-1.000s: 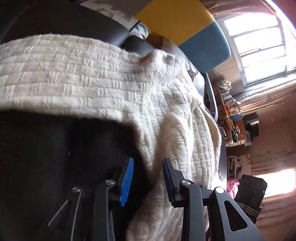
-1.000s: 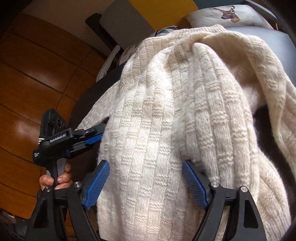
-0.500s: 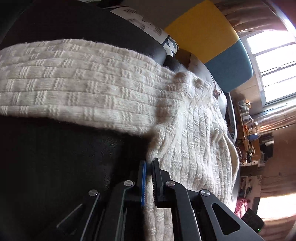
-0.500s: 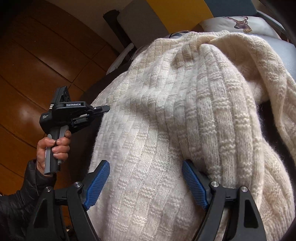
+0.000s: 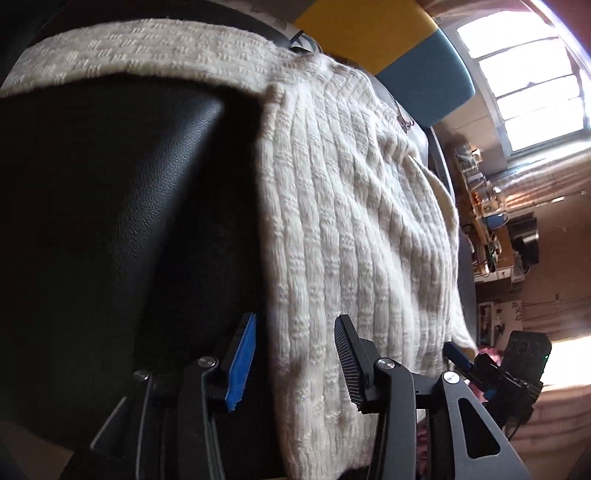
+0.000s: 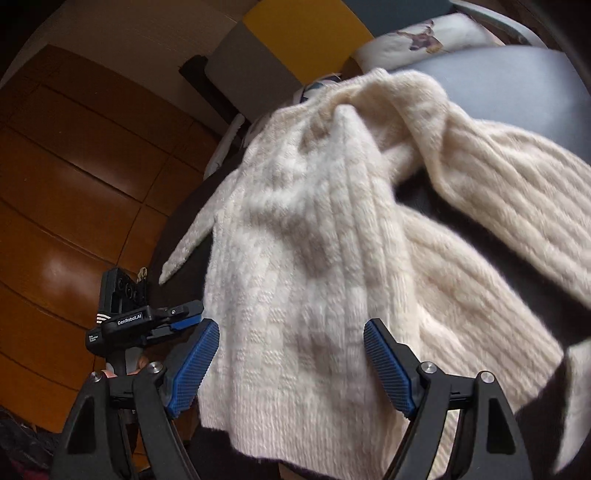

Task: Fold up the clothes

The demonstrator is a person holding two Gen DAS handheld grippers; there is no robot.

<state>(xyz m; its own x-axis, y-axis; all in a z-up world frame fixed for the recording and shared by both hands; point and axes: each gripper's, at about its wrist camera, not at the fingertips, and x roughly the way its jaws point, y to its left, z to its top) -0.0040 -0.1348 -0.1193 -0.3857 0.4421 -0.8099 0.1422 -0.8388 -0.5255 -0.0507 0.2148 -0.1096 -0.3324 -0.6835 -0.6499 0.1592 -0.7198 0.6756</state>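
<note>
The cream knit sweater (image 6: 332, 258) looks soft, bulky and stretchy, best pinched at its ribbed hem (image 6: 295, 424) at 6 o'clock between the spread right gripper (image 6: 291, 369), while the left gripper (image 5: 295, 354) gapes too.

A black leather seat (image 5: 122, 206) fills the left of the left wrist view. Behind it stand a yellow panel (image 5: 365, 33) and a blue panel (image 5: 424, 92), with a bright window (image 5: 532, 81) beyond. A deer-print cushion (image 6: 424, 37) lies past the seat; wooden flooring (image 6: 74, 184) spreads beside it.
</note>
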